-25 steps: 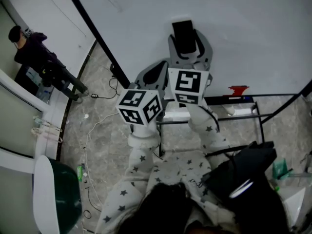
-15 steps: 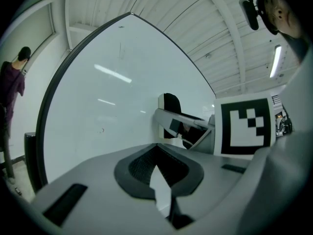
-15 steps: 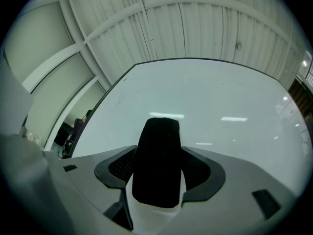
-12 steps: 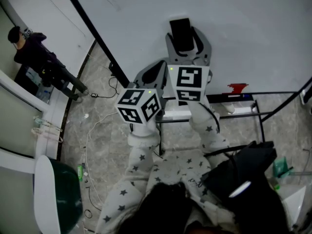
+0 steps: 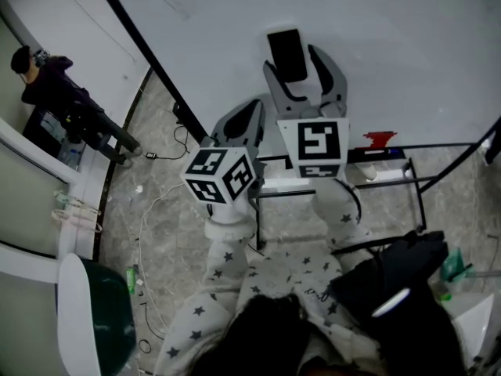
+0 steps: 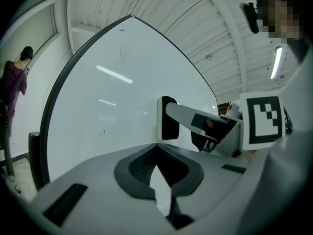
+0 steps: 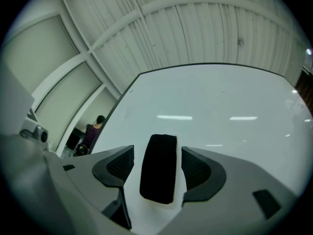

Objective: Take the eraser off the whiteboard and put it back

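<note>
The black eraser (image 5: 286, 55) sits flat against the whiteboard (image 5: 391, 30). My right gripper (image 5: 296, 63) straddles it with its jaws opening. In the right gripper view the eraser (image 7: 159, 168) stands between the two pads with a narrow gap on each side, and the pads do not press on it. My left gripper (image 5: 247, 113) hangs lower and to the left, pointing at the board, shut with nothing in it. From the left gripper view (image 6: 157, 147) the eraser (image 6: 168, 117) shows side-on on the board, with a right finger (image 6: 200, 119) alongside it.
A person (image 5: 59, 92) stands far off at the left, past the board's black edge. Below the board are its stand bars (image 5: 376, 180) and a red thing (image 5: 381, 142). Cables (image 5: 156, 202) trail on the floor. A black bag (image 5: 399, 288) and a green seat (image 5: 102, 316) are close by.
The right gripper's jaws have spread away from the eraser's sides, and its marker cube has shifted right and lower. The eraser stays on the board. The left gripper has hardly moved.
</note>
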### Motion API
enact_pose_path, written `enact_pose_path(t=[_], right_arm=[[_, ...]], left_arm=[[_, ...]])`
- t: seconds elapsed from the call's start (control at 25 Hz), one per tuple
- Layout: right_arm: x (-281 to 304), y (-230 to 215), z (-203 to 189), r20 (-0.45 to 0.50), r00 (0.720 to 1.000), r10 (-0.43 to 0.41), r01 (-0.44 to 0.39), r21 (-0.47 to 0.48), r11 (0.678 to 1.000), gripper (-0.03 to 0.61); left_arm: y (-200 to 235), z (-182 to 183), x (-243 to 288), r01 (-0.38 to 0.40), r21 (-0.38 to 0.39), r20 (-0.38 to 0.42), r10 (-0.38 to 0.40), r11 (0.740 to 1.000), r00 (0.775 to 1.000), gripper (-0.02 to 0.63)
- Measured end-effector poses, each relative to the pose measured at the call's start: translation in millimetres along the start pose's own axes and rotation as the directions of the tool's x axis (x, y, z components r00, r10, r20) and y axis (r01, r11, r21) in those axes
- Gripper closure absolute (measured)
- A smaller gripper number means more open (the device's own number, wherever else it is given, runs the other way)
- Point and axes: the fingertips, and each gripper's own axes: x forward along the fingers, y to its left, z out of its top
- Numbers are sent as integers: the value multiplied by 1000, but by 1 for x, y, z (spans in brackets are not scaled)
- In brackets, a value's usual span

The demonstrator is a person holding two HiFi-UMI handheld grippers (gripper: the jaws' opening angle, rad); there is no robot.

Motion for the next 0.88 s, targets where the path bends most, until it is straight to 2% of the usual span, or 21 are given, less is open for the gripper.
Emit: enact_pose_path(t=[0.08,0.12,0.16,0.2,0.32,0.4,0.48,0.68,0.88], right_arm=[[-11,5,1,-23,999,50,-50,10,999,270],[-17,6,1,-36,997,65,-65,22,998,299],[-21,6,1,-49,996,75,-73,30,997,395],[-21,4,-1,-62,995,83,-81,32,996,453],[22,-15,-24,-106,986,127,-121,58,991,563],[37,-21,-36,-133,978,162,-148,109,983,571],[26,-24,-38,-154,971,183,-161,141,977,571],[125,-74,-84,-200,931,306,-258,235,937,571],[120,-69,-102,-221,902,372,-306,281,910,571]], left_arm=[[-4,2,-4,3,1,8,-3,1000,1000,612],[-7,4,-6,8,2,12,-8,1000,1000,612],[-9,5,-8,15,1,16,-15,1000,1000,612],[-10,7,-6,21,-2,20,-21,1000,1000,612],[11,18,38,33,-16,24,-32,999,999,612],[15,22,57,48,-18,18,-48,999,999,612],[1,23,56,67,-15,14,-66,998,998,612],[37,44,167,67,-37,-12,-68,997,998,612],[33,35,171,107,-35,-24,-108,994,994,612]])
